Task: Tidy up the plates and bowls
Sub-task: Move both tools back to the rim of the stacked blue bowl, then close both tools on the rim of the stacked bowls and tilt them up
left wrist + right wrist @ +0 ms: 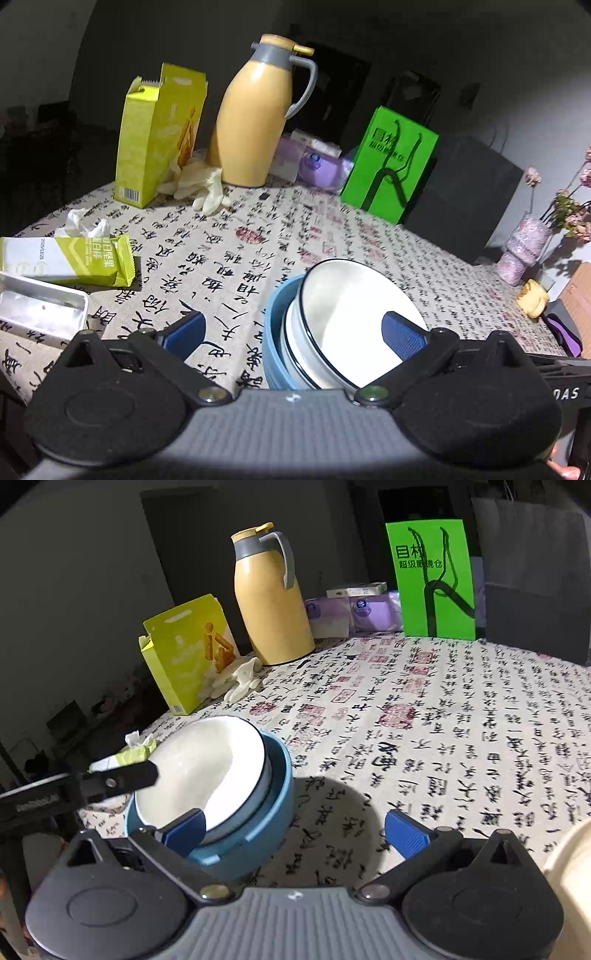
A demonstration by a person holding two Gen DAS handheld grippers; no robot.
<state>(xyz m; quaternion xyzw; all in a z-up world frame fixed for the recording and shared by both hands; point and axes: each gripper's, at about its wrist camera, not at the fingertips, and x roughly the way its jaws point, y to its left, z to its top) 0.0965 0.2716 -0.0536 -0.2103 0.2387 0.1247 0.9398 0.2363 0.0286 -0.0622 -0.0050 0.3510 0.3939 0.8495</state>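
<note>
Stacking step looks mostly done: white bowl [201, 771] sits nested in the blue bowl [258, 823] at lower left of the right wrist view, tilted, not seated flat; in the left wrist view the same stack is lower centre, white bowl [354, 314] leaning inside the blue bowl [275, 332]. Left hand-held gripper [293, 330] is spread wide, one pad over the bare tabletop [229, 258], the other pad in front of the white bowl's inside; can't tell if it touches. Right hand-held gripper [295, 829] is also wide apart and holding nothing, left pad overlapping the bowl rims, right pad over the tabletop [443, 720]. The left one's finger [122, 775] shows from the frame's left, at the white bowl's rim. No plates visible in either view. My read: next move is to level the white bowl so it seats, needing a light rim nudge or pinch without dragging the blue bowl. Flask [255, 114], boxes and green bag [388, 166] in the upper frame are well apart from the stack.
</note>
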